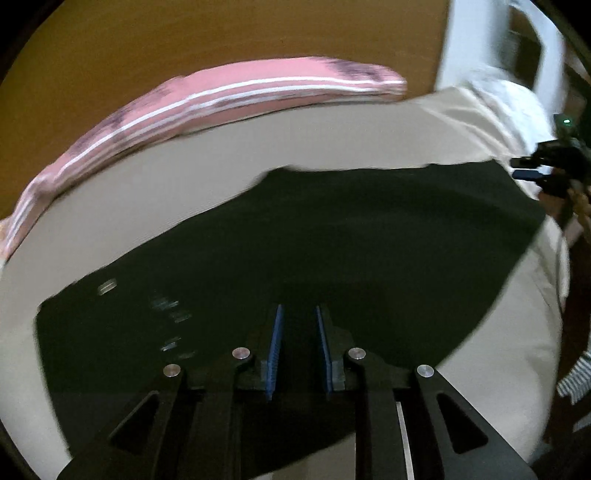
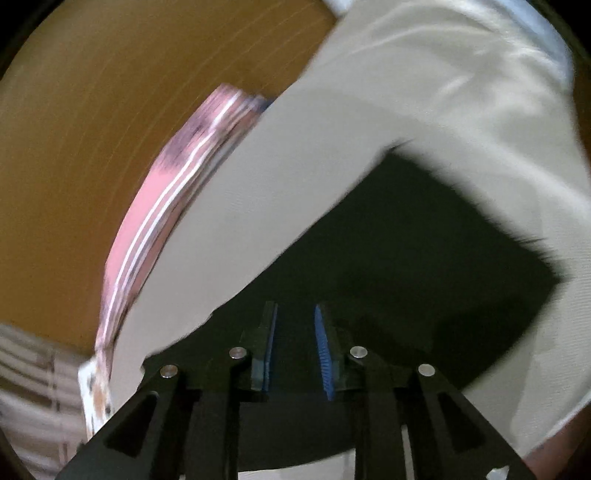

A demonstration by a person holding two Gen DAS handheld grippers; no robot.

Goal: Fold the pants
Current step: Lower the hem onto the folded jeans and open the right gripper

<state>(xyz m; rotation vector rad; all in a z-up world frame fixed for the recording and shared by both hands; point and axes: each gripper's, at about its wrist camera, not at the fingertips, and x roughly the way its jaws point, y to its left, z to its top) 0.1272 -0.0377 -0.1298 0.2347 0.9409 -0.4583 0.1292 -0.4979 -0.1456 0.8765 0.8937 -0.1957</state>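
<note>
In the left wrist view, the black pants (image 1: 332, 240) lie spread flat on a beige sheet (image 1: 184, 177) that covers the surface. The dark cloth fills the middle and lower part of the picture and runs beneath and beyond the left gripper (image 1: 299, 314). Its two blue pads (image 1: 275, 350) stand a narrow gap apart, and only the dark fabric lying below shows through that gap. Nothing is pinched between them, so the fingers are slightly open and empty. Whether the tips touch the cloth cannot be told. A pink striped edge (image 1: 221, 96) borders the far side of the sheet, with a brown wooden floor (image 1: 184, 33) behind it. At the right edge, near the far corner of the pants, the right gripper (image 1: 532, 168) shows as a small dark shape with a blue pad; its opening cannot be read from here.

In the right wrist view, which is blurred, the pants (image 2: 424, 258) lie below and ahead of the right gripper (image 2: 297, 314), reaching off to the right across the sheet (image 2: 295, 166). Its blue pads (image 2: 323, 354) also stand a small gap apart, with no cloth clamped between them. The pink edge (image 2: 155, 206) and floor (image 2: 92, 129) lie to the left.
</note>
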